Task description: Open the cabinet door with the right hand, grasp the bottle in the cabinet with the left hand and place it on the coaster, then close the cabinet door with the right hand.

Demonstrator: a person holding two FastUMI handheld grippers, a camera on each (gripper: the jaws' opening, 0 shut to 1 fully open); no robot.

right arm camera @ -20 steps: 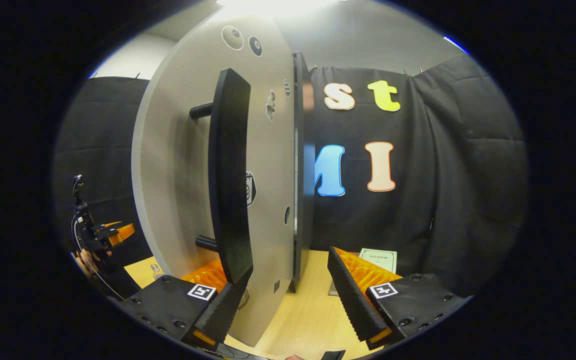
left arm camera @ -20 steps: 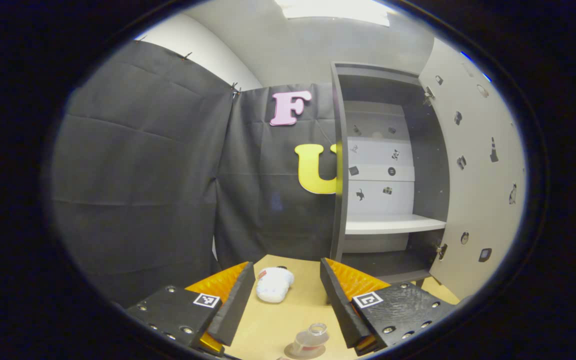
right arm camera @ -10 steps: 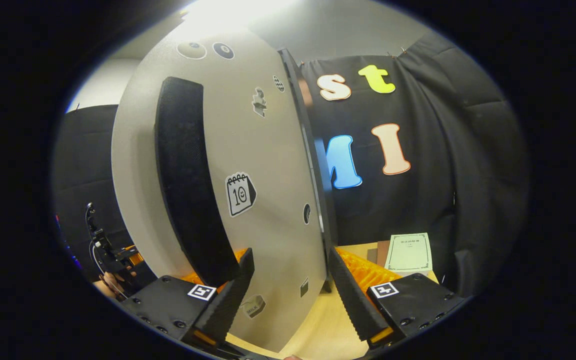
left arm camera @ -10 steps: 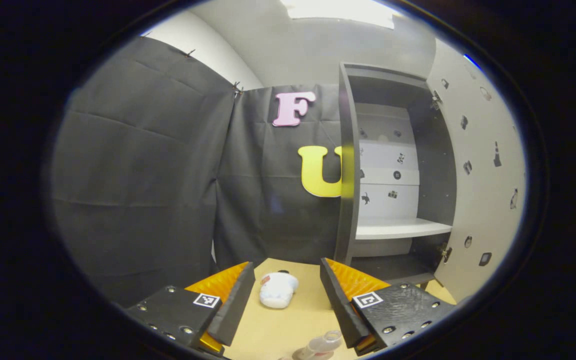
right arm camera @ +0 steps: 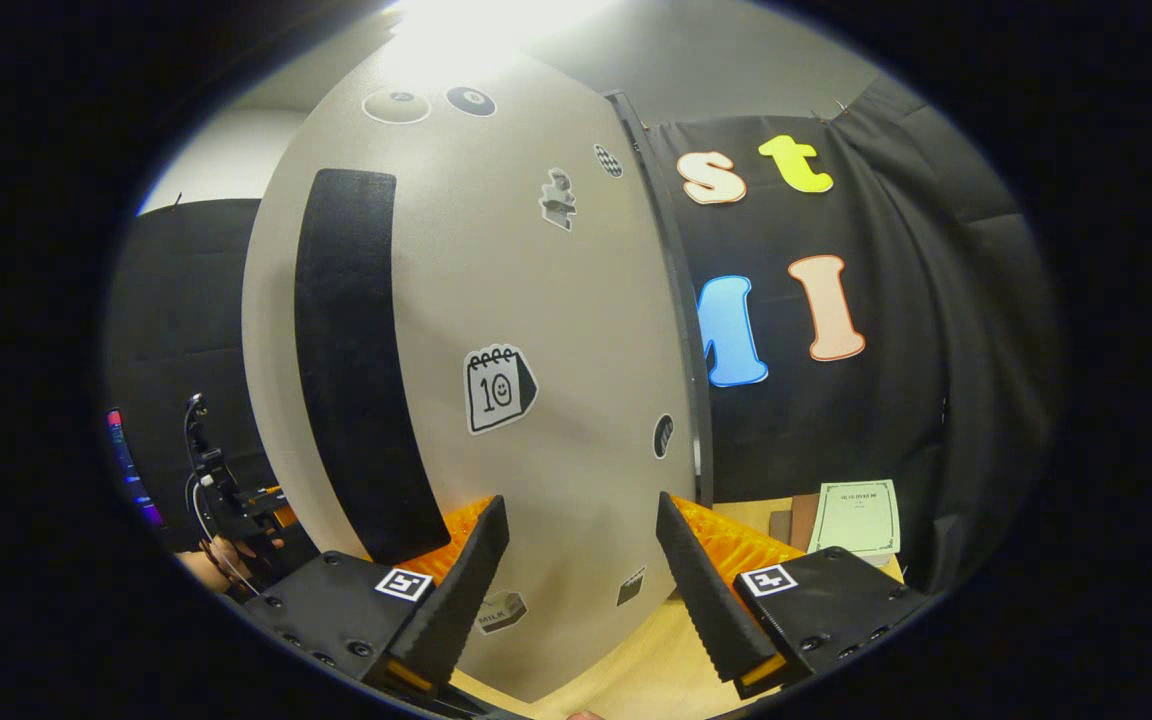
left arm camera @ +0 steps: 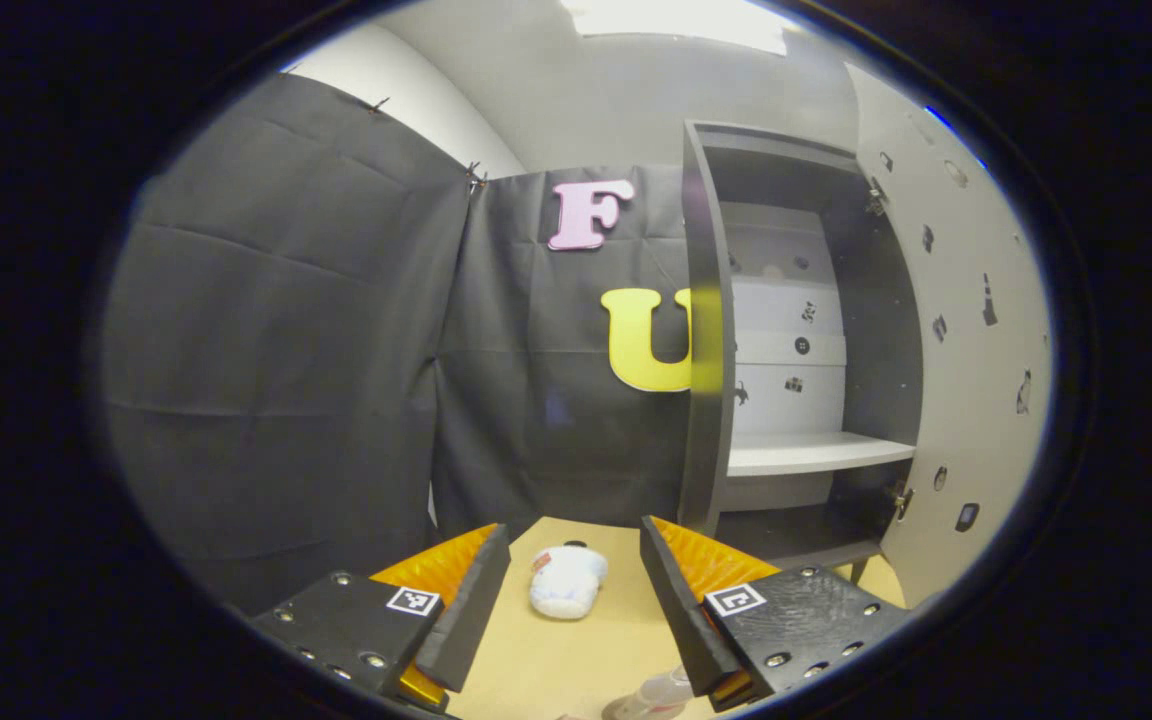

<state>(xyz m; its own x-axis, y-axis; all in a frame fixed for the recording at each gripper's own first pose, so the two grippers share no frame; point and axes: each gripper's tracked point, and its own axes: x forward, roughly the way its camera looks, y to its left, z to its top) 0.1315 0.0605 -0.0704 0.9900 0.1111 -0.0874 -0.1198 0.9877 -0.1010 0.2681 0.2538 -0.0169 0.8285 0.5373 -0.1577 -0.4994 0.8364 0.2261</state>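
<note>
Pale grey cabinet door [right arm camera: 536,330], ajar; right hand-held gripper [right arm camera: 576,580] spread, empty. Risk: door possibly rebounding if pushed unevenly.

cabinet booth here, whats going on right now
A person holds tongs in each hand. The right tongs are open against the outside of the cabinet door, near its black handle. The left tongs are open over the table, with the bottle standing at the view's bottom edge.

Cabinet door [right arm camera: 536,400] blocks right tongs [right arm camera: 576,570] ahead; gap maybe at right.
</note>
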